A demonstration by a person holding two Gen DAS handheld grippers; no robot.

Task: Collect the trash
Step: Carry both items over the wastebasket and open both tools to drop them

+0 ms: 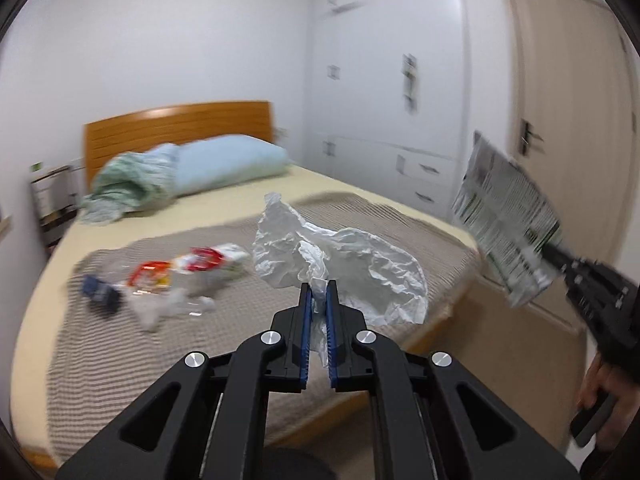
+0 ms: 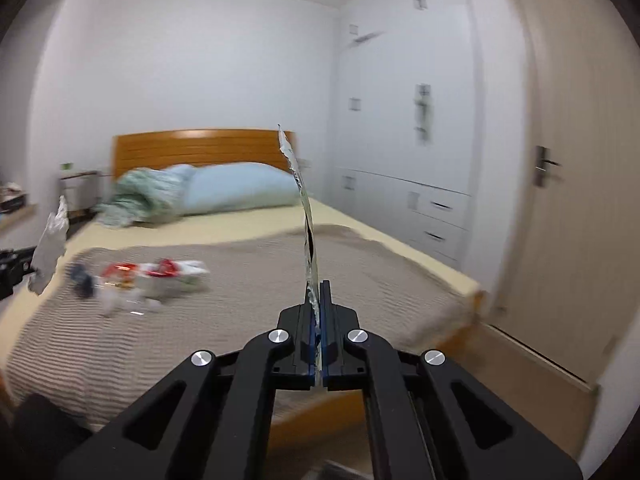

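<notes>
Soft even light; motion blur, fisheye bending, dark corners.

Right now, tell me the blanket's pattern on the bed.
Grey-brown with fine pale stripes; the blanket shows best in the right wrist view.

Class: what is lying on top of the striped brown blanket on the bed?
On the striped brown blanket lie several blurred wrappers, red-and-white, clear and one dark blue. Anything beneath the blanket is covered.

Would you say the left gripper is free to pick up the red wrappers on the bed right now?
Probably not yet: the left gripper is shut on a white plastic bag. Nothing blocks the red wrappers on the blanket.
</notes>
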